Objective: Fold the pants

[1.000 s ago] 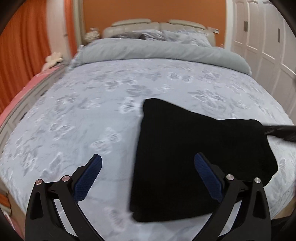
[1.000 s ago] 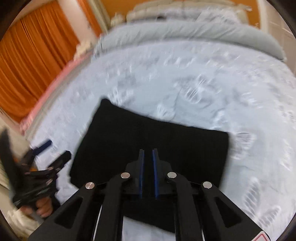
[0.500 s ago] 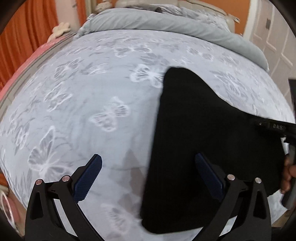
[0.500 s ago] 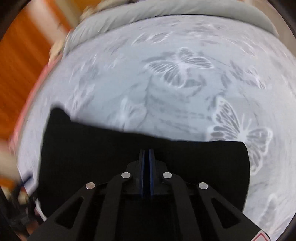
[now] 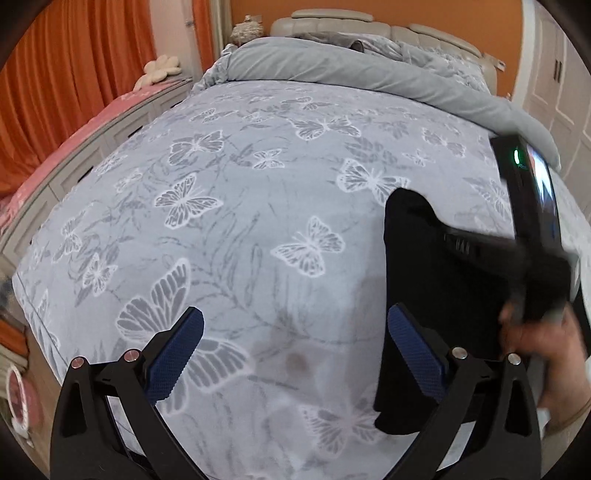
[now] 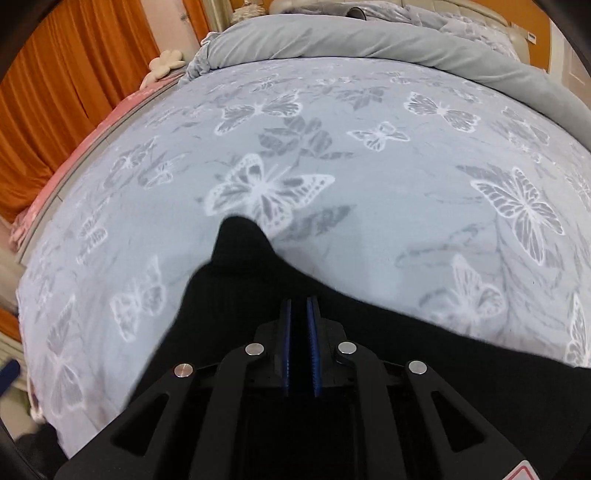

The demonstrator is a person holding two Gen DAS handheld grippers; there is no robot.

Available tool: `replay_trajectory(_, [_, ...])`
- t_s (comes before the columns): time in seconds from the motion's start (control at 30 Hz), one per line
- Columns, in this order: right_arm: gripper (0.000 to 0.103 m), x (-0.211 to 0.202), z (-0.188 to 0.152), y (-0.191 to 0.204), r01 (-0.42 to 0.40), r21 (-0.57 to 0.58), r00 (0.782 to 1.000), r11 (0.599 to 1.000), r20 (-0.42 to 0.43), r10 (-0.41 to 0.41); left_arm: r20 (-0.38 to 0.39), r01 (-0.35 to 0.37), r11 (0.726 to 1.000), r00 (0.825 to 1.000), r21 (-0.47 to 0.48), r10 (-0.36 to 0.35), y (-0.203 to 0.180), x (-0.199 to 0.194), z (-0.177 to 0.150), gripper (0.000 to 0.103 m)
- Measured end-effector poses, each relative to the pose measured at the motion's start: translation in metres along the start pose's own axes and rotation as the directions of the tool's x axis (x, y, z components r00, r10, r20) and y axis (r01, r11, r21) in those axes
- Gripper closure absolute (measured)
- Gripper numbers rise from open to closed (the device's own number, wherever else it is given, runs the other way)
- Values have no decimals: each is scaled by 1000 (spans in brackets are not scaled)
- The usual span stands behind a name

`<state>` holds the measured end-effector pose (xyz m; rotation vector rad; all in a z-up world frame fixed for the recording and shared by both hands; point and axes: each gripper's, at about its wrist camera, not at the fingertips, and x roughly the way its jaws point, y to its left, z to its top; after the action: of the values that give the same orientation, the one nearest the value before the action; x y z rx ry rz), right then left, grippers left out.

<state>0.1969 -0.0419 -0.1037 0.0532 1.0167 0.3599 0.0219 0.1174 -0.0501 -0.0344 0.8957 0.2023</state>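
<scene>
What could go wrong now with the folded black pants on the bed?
1. The right gripper shows only a narrow gap, with no cloth visible between its pads; it may drag the black pants and spoil the fold.
2. The left gripper is open over bare bedspread, so nothing steadies the pants.

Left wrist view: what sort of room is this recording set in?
A home bedroom, most likely. A wide bed under a grey butterfly-print bedspread fills the view, with a rolled grey duvet and a padded beige headboard at its far end, and orange curtains alongside.
</scene>
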Motion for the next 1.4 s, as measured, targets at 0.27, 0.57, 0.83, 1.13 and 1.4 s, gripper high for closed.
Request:
replay_trajectory(0.27, [92, 27, 10, 23, -36, -60, 999, 998, -13, 35, 5, 19, 1000, 1000, 21, -19, -13, -2, -4, 5])
replay_trajectory(0.57, [92, 48, 34, 30, -46, -90, 995, 995, -91, 38, 22, 35, 991, 999, 130, -38, -58, -2, -11, 5])
replay_trajectory(0.83, [82, -135, 0, -45, 21, -28, 995, 999, 100, -19, 50, 75, 978, 995, 194, -86, -69, -15, -19, 5])
replay_trajectory(1.13, [91, -149, -138, -142, 145, 97, 986, 985, -92, -136, -28, 91, 958, 996, 274, -87, -94, -1, -54, 5])
replay_trajectory(1.4, [74, -174, -184, -141, 131, 218, 991, 967, -43, -125, -12, 114, 943, 993, 314, -116, -102, -10, -67, 5])
